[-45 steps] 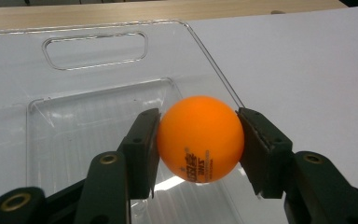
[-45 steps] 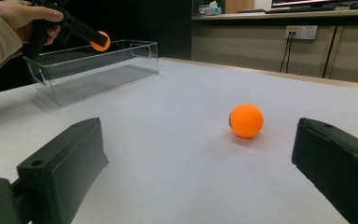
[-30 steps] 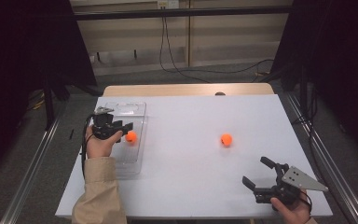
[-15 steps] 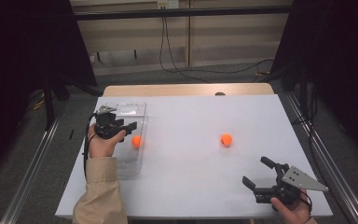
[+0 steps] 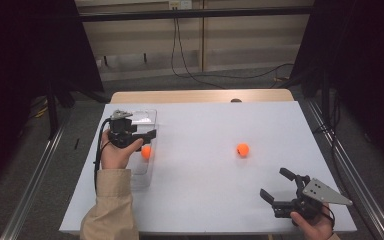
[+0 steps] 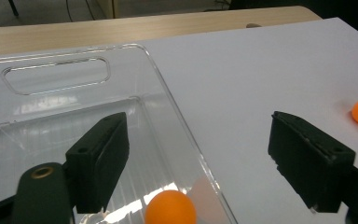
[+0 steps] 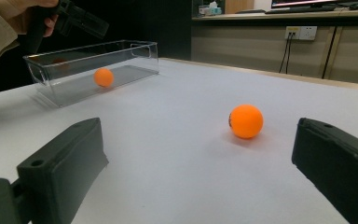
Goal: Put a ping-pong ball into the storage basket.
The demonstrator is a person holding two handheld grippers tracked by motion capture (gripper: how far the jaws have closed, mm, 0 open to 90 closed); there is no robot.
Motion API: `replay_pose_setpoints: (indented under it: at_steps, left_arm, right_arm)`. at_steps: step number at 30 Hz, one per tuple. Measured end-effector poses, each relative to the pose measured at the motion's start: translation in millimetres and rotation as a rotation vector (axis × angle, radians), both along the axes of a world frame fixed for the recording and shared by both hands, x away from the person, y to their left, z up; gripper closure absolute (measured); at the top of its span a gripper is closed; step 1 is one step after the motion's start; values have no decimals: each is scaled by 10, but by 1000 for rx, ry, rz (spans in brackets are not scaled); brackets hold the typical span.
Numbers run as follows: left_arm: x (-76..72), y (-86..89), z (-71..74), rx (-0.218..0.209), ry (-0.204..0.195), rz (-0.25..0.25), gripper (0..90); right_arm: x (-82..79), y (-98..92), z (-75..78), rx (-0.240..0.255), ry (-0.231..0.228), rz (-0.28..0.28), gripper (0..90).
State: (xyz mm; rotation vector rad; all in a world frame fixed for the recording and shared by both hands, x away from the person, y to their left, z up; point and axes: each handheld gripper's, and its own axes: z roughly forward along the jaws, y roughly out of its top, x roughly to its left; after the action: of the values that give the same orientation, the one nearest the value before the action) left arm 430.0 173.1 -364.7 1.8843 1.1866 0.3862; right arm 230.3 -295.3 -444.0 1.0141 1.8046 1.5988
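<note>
Now the left gripper [image 5: 141, 135] hangs over the clear bin [image 5: 150, 116] with its jaws released; they have just been opening, and nothing is between them, while an orange ball [image 6: 170, 209] lies below them on the bin's floor close to its long wall. Judged from that, the drop is done and the work now turns on the second ball [image 5: 242, 149], which sits out on the white desk [image 5: 205, 210] well apart from the bin, on the side away from the left hand. The right gripper [image 5: 278, 185] waits beyond that ball from the bin, low over the desk, jaws spread wide and aimed at it, holding nothing. To take it well, the jaws should probably come in level and straddle the ball's widest part before closing gently, since a round, smooth, light thing will likely roll off at a glancing touch. Both balls are plain bright orange, matt, and small beside the bin; the one on the desk shows a faint dark mark.
</note>
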Motion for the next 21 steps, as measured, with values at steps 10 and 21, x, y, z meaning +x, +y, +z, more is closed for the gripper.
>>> replay_pose_setpoints:
  at_steps: [10, 21]
  left_arm:
    - [-20, -196, 17, 2, 6, -64, 153]
    - [-28, -309, -5, -4, 9, -95, 145]
  right_arm:
    - [2, 0, -1, 1, 1, 1, 18]
    - [4, 8, -3, -2, 3, 3, 18]
